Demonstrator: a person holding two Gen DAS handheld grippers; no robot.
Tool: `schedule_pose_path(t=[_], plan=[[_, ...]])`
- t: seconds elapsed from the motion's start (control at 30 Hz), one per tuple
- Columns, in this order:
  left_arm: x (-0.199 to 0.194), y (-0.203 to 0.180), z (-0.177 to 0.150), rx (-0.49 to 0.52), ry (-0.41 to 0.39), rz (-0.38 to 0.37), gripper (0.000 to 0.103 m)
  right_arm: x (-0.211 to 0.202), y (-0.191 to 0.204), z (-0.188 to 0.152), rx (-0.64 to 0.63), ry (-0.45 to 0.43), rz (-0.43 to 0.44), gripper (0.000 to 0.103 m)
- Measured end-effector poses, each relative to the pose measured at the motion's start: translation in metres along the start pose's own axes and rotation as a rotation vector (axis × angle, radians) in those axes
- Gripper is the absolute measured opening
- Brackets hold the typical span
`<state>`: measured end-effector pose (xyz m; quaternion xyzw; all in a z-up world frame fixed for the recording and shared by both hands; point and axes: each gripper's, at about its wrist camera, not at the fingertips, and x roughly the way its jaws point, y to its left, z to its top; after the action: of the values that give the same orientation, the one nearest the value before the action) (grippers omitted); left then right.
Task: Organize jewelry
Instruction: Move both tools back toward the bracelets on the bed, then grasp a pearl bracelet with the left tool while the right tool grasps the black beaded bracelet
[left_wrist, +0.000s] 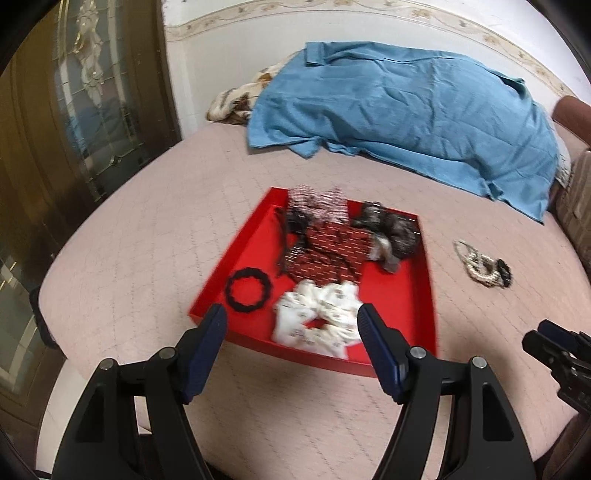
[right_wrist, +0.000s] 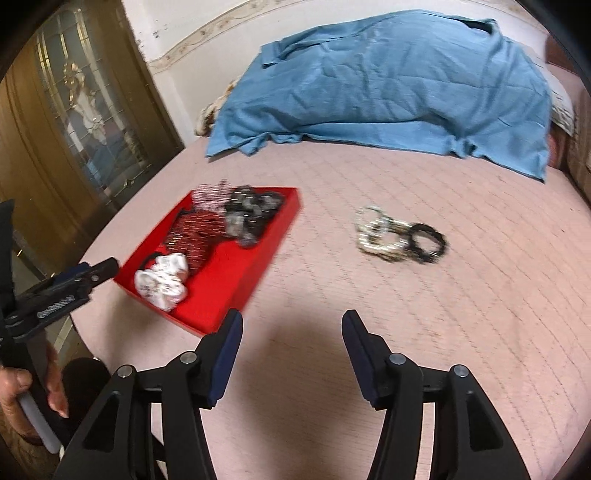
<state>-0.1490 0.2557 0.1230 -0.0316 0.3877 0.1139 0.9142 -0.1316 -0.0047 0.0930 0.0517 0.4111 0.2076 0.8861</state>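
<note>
A red tray (left_wrist: 424, 306) (right_wrist: 258, 254) lies on the pink bed. In it are a white scrunchie (left_wrist: 317, 317) (right_wrist: 162, 280), a black hair tie (left_wrist: 247, 291), a red patterned scrunchie (left_wrist: 332, 251) (right_wrist: 195, 229), a dark scrunchie (left_wrist: 391, 225) (right_wrist: 251, 214) and a striped one (left_wrist: 317, 201). Beaded bracelets (left_wrist: 476, 264) (right_wrist: 380, 236) and a black bracelet (right_wrist: 428, 238) lie on the bed to the right of the tray. My left gripper (left_wrist: 291, 319) is open and empty, over the tray's near edge. My right gripper (right_wrist: 291, 323) is open and empty, above the bed near the tray's corner.
A blue cloth (left_wrist: 406, 110) (right_wrist: 388, 85) covers a heap at the back of the pink bed (left_wrist: 147, 229) (right_wrist: 443, 314). A dark glass-panelled door (left_wrist: 74, 110) stands to the left. The right gripper shows at the left view's right edge (left_wrist: 561, 354); the left gripper shows in the right view (right_wrist: 66, 288).
</note>
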Motion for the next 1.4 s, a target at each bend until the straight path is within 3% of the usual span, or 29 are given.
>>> schedule_pose_path(t=[0.4, 0.73, 0.87, 1.03, 1.2, 1.33, 1.37, 1.4], plan=[[0.004, -0.096, -0.006, 0.175, 0.045, -0.149, 0.072, -0.014, -0.110, -0.012, 0.173, -0.005, -0.124, 0.060], [0.033, -0.170, 0.018, 0.228, 0.064, -0.279, 0.072, 0.022, -0.148, 0.015, 0.204, -0.002, -0.123, 0.060], [0.062, -0.196, 0.023, 0.269, 0.093, -0.274, 0.072, 0.048, -0.156, 0.034, 0.192, 0.018, -0.123, 0.060], [0.100, -0.213, 0.031, 0.245, 0.157, -0.294, 0.071, 0.074, -0.158, 0.053, 0.164, 0.035, -0.128, 0.060], [0.142, -0.227, 0.037, 0.217, 0.234, -0.319, 0.052, 0.094, -0.158, 0.063, 0.147, 0.058, -0.121, 0.059], [0.167, -0.232, 0.038, 0.179, 0.288, -0.350, 0.038, 0.107, -0.159, 0.064, 0.134, 0.086, -0.140, 0.033], [0.168, -0.232, 0.040, 0.163, 0.289, -0.370, 0.027, 0.107, -0.159, 0.064, 0.125, 0.083, -0.157, 0.022], [0.169, -0.231, 0.041, 0.146, 0.299, -0.386, 0.006, 0.107, -0.160, 0.064, 0.122, 0.086, -0.161, 0.018]])
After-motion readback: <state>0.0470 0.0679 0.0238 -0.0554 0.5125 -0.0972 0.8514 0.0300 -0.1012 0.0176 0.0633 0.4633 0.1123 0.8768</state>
